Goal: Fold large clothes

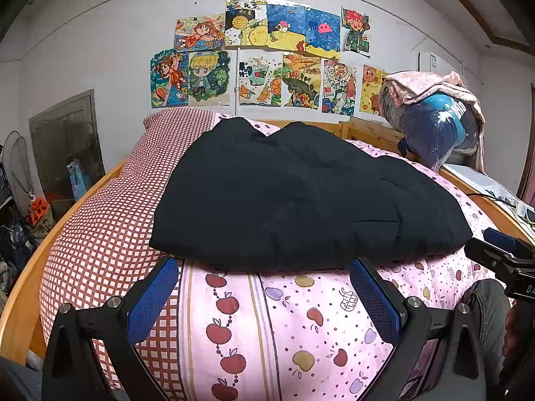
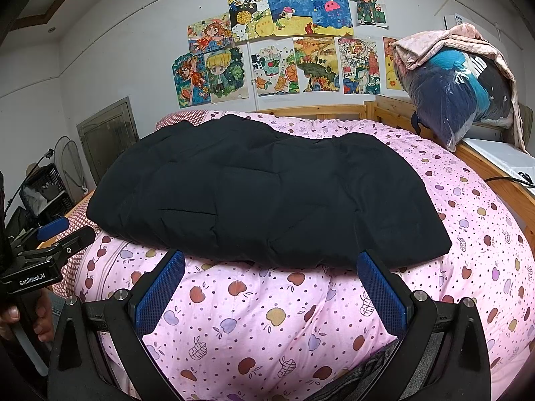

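A large black padded garment (image 1: 301, 197) lies folded into a thick block on the pink apple-print quilt (image 1: 301, 320) of a bed. It also shows in the right wrist view (image 2: 267, 193). My left gripper (image 1: 264, 267) is open and empty, its blue pads just short of the garment's near edge. My right gripper (image 2: 271, 260) is open and empty, also just short of the near edge, further to the right. The right gripper shows at the right edge of the left wrist view (image 1: 501, 250). The left gripper shows at the left edge of the right wrist view (image 2: 57, 234).
A red checked cover (image 1: 110, 227) lies on the bed's left side. A wooden bed frame (image 1: 20, 300) runs round the mattress. A plastic bag of clothes (image 2: 461, 93) sits at the back right. Drawings (image 1: 267, 60) hang on the wall. Clutter and a crate (image 2: 43, 190) stand left.
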A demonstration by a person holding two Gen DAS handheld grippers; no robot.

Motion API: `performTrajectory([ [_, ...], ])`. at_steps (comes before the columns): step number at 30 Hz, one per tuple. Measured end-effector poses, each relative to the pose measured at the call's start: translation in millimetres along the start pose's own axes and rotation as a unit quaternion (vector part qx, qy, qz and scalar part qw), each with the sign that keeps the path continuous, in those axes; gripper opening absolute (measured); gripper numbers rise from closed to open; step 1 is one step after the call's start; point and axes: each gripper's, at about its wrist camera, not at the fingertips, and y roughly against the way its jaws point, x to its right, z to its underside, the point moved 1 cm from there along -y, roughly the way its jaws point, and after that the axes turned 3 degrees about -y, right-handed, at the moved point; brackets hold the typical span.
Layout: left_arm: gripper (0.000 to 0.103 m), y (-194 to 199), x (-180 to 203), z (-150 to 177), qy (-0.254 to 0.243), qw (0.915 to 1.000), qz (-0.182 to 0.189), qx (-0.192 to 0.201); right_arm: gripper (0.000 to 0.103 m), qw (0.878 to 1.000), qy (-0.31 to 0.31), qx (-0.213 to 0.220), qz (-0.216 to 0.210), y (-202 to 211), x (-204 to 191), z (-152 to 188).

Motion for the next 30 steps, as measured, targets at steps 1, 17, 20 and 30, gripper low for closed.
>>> performTrajectory([
  [1,0.103,0.2,0.2,0.1,0.000,1.0000,-0.001,0.000,0.101,1.000,0.000,0.000,0.000,-0.1,-0.3,0.3],
  [17,0.103,0.0,1.3,1.0,0.000,1.0000,0.000,0.000,0.101,1.000,0.000,-0.001,0.000,-0.3,-0.5,1.4],
  [20,0.103,0.3,2.9,3.3,-0.001,1.0000,0.002,-0.001,0.101,1.000,0.000,-0.001,0.000,-0.5,-1.3,2.1],
  [30,0.103,0.7,4.7,5.3,-0.002,1.0000,0.004,-0.001,0.101,1.000,0.000,-0.002,0.000,-0.5,-0.7,2.5],
])
